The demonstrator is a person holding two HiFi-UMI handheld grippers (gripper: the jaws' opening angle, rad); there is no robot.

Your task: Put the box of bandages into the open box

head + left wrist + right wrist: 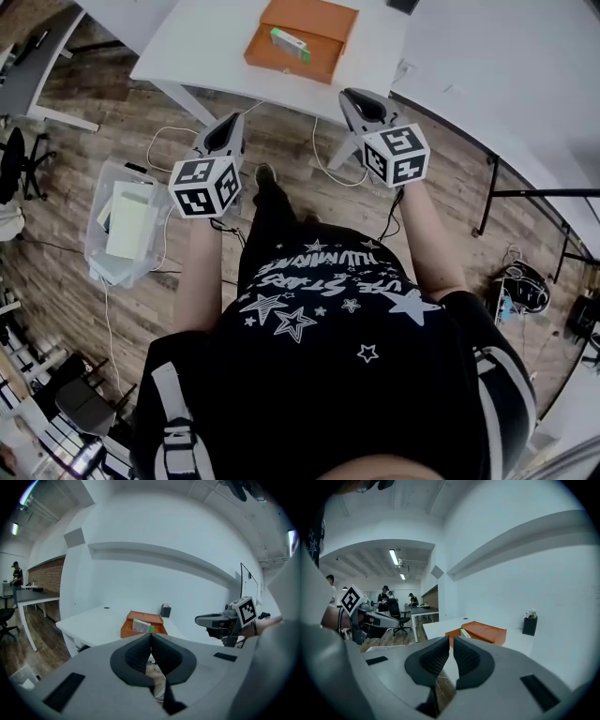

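White desk (216,42) at the far side, on a wood-plank floor (450,178). Toward its right end sits an orange open box (314,23). The box of bandages (290,43), white w/ a green end, already lies inside, by the orange box's near wall. Small dark plant pot (165,610) stands farther back, right of the orange box. A 2nd white desk top (487,66) adjoins on the right. On the floor at left: a clear plastic bin (97,246) w/ papers in it, and a black office chair (15,164) further left. White cables (319,161) trail under the desk edge. Brick wall (47,576) at the room's far left. Left tongs (228,122) & right tongs (361,98) both hang over the floor, on the near side of the desk, apart from the orange box. Both are pinched closed, nothing btw the pads.
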